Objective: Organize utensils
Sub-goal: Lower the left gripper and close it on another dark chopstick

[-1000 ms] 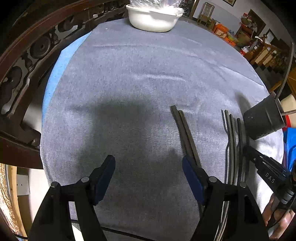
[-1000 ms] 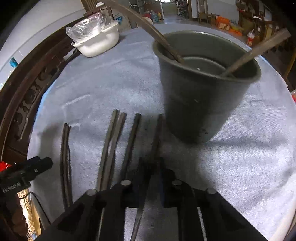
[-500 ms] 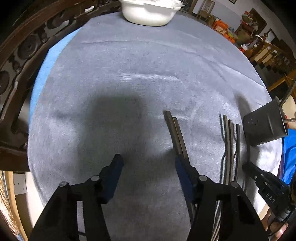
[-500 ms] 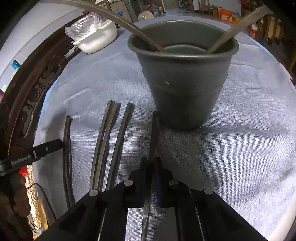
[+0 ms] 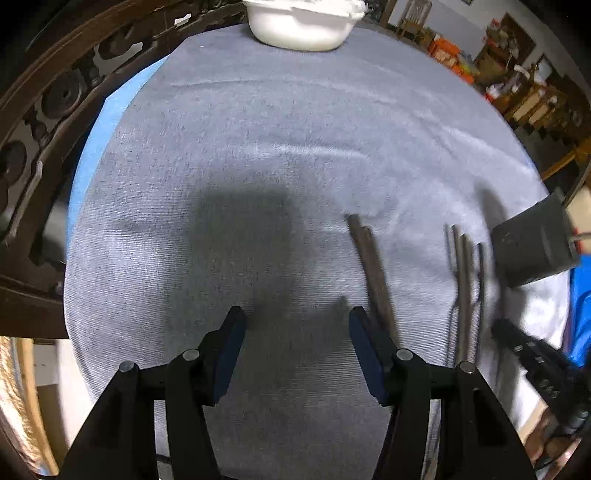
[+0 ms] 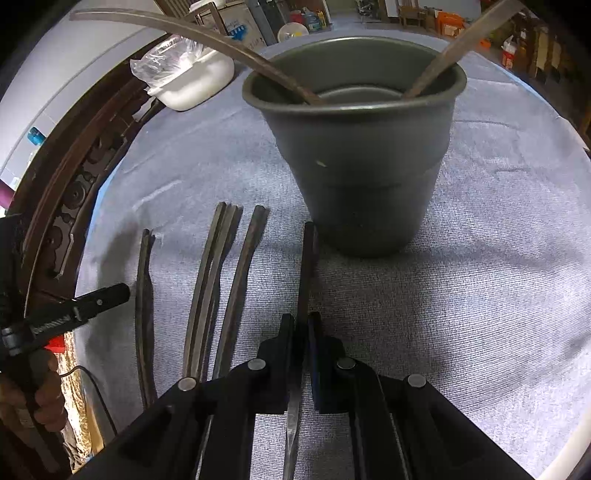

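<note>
My right gripper (image 6: pixel 302 320) is shut on a dark chopstick (image 6: pixel 306 269) whose far tip points at the base of the dark grey cup (image 6: pixel 362 162). The cup holds two chopsticks (image 6: pixel 454 48) leaning out of it. Several more dark chopsticks (image 6: pixel 214 291) lie in a row on the grey cloth left of the held one. My left gripper (image 5: pixel 295 321) is open and empty above the cloth, with a pair of chopsticks (image 5: pixel 373 269) just right of its right finger. The cup (image 5: pixel 535 247) and the other chopsticks (image 5: pixel 465 280) show at the right of the left wrist view.
A white dish (image 5: pixel 303 22) with a plastic bag stands at the far edge of the round, cloth-covered table (image 5: pixel 258 129); it also shows in the right wrist view (image 6: pixel 192 81). A carved dark wooden chair back (image 5: pixel 44 110) curves along the table's left side.
My right gripper has moved closer to the cup with the chopstick in it. My left gripper has shifted slightly, and the pair of chopsticks now lies right of its right finger.
</note>
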Demonstrator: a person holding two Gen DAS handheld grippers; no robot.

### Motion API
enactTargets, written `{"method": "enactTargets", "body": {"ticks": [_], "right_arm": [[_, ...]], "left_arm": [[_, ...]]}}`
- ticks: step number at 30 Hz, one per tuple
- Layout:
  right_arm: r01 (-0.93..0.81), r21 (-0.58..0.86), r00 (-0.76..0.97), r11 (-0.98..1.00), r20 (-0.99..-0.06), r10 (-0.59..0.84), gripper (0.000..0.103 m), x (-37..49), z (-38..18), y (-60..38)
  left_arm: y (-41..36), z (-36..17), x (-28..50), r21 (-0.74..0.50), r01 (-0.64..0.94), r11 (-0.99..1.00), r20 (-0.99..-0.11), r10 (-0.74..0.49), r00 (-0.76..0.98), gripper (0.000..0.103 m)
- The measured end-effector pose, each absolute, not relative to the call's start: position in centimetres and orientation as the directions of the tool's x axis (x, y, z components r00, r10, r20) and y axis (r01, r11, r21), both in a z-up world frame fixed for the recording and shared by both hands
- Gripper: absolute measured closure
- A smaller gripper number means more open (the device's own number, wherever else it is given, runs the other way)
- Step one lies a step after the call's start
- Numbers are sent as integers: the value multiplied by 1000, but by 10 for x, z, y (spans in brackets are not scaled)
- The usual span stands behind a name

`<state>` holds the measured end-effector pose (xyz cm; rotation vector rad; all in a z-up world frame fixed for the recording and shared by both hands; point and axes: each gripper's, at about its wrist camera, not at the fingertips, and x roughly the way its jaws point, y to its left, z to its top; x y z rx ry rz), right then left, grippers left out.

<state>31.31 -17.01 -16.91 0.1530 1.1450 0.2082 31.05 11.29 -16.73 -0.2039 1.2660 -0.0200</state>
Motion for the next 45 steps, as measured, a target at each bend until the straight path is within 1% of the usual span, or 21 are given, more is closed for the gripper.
{"method": "enactTargets", "body": {"ticks": [4, 7, 8, 15, 23, 26, 27, 29, 32, 34, 37, 38, 39, 45], "right_arm": [[-88, 223, 401, 971, -884, 240, 93, 312, -169, -170], [-85, 237, 399, 968, -882, 251, 93, 311, -169, -172], [-82, 245, 397, 966, -881, 258, 93, 311, -169, -174], [-84, 252, 396, 964, -880, 264, 93, 311, -169, -175], [-79, 251, 387, 965, -884, 262, 93, 314, -169, -175], [-66, 237, 362, 969, -899, 244, 93, 319, -168, -172], [-63, 233, 354, 970, -904, 240, 91, 321, -167, -170], [-41, 229, 343, 973, -911, 229, 91, 325, -167, -168], [-38, 190, 360, 981, -913, 191, 91, 327, -166, -161], [-37, 166, 376, 985, -911, 168, 91, 328, -166, -156], [-57, 127, 408, 990, -903, 139, 92, 327, -166, -150], [-63, 117, 415, 991, -900, 133, 93, 326, -166, -149], [-64, 115, 417, 991, -899, 131, 94, 328, -166, -150], [-93, 165, 466, 982, -864, 189, 96, 315, -156, -158]], "left_arm": [[95, -161, 313, -160, -58, 985, -933, -132, 335, 43], [87, -167, 320, -150, -44, 988, -936, -128, 328, 43], [86, -171, 322, -142, -45, 989, -940, -120, 318, 42], [103, -177, 318, -172, -66, 983, -937, -143, 318, 42], [109, -177, 320, -170, -87, 982, -942, -136, 308, 42], [110, -179, 327, -172, -109, 979, -946, -134, 296, 42], [112, -179, 328, -175, -114, 978, -947, -136, 292, 42], [114, -179, 329, -178, -134, 975, -950, -135, 283, 42], [116, -180, 341, -178, -157, 971, -953, -130, 274, 44], [117, -180, 351, -167, -166, 972, -953, -116, 278, 49], [116, -182, 360, -161, -166, 973, -950, -107, 295, 67], [116, -182, 362, -170, -164, 972, -947, -115, 299, 83], [117, -183, 364, -176, -162, 971, -946, -122, 299, 90], [119, -176, 351, -238, -154, 959, -927, -177, 332, 92]]}}
